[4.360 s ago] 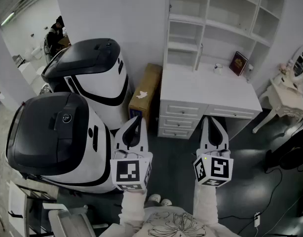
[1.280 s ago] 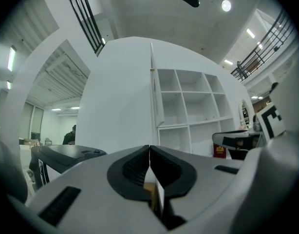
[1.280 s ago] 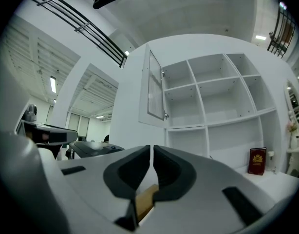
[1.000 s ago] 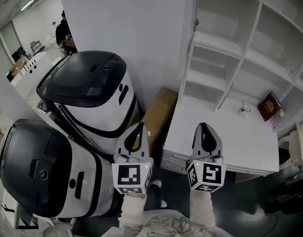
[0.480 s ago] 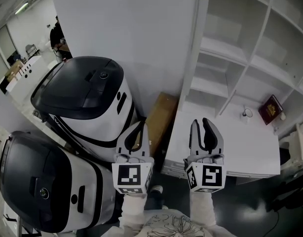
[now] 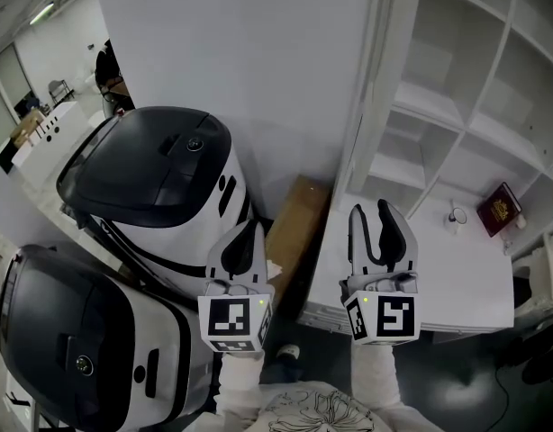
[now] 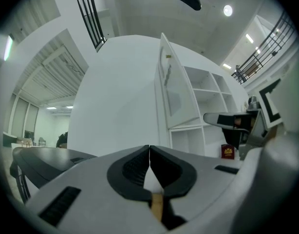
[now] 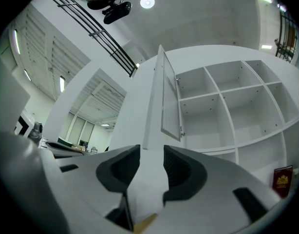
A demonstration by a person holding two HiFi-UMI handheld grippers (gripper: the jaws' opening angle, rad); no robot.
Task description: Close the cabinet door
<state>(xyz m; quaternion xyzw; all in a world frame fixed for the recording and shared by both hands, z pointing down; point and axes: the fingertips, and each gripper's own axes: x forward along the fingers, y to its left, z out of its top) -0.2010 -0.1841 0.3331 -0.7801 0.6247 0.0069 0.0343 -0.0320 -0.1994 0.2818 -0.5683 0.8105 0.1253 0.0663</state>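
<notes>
The white cabinet door (image 6: 389, 70) stands swung open, edge-on, at the left side of the white shelf unit (image 6: 475, 106). In the right gripper view the door (image 8: 170, 99) hangs up ahead, above the jaws, and in the left gripper view the door (image 7: 173, 87) stands to the upper right. My right gripper (image 6: 371, 212) is over the desk, short of the door; its jaws are opening with nothing between them (image 8: 152, 152). My left gripper (image 6: 248, 232) is shut and empty (image 7: 149, 150), level with the right one, over the gap beside the desk.
Two big black-and-white machines (image 6: 159, 169) (image 6: 69, 331) fill the left side. A cardboard box (image 6: 290, 219) sits between them and the white desk (image 6: 457, 286). On the desk lie a red book (image 6: 498, 208) and a small object (image 6: 454, 216). A person (image 6: 105, 66) stands far back left.
Both grippers have moved forward toward the shelf unit, which now looms larger. The right gripper's jaws went from shut to parted and it rose a little. The left gripper stayed shut.
</notes>
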